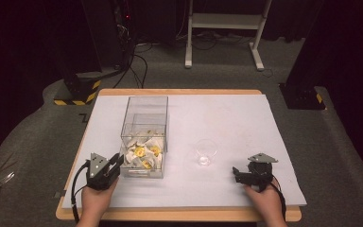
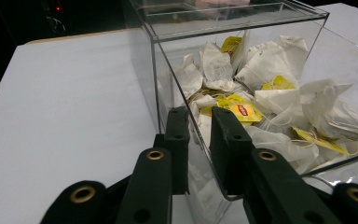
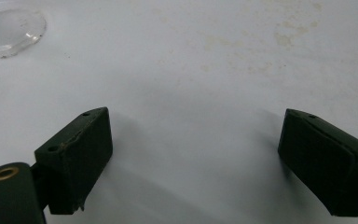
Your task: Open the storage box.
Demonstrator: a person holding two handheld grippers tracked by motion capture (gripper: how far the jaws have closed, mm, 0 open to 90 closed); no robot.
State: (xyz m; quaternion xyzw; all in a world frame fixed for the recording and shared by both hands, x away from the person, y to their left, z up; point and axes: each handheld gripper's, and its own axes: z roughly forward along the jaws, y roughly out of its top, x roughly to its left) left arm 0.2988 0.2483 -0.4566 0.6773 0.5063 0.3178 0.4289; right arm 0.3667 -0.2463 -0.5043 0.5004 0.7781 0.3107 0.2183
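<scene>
Left gripper [image 2: 199, 140], lower centre of its view, fingers clamped on the box [image 2: 242, 14] wall; right gripper [image 3: 193, 163] fingers apart over the desk [image 3: 191, 70].

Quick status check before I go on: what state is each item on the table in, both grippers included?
Clear box: upright, open at the top, its near wall clamped between the left gripper's jaws.
Tea bags: piled loosely inside the box.
Glass cup: upright, empty, standing apart from the box.
Left gripper: shut on the box wall.
Right gripper: open, nothing between its jaws, over bare table.
</scene>
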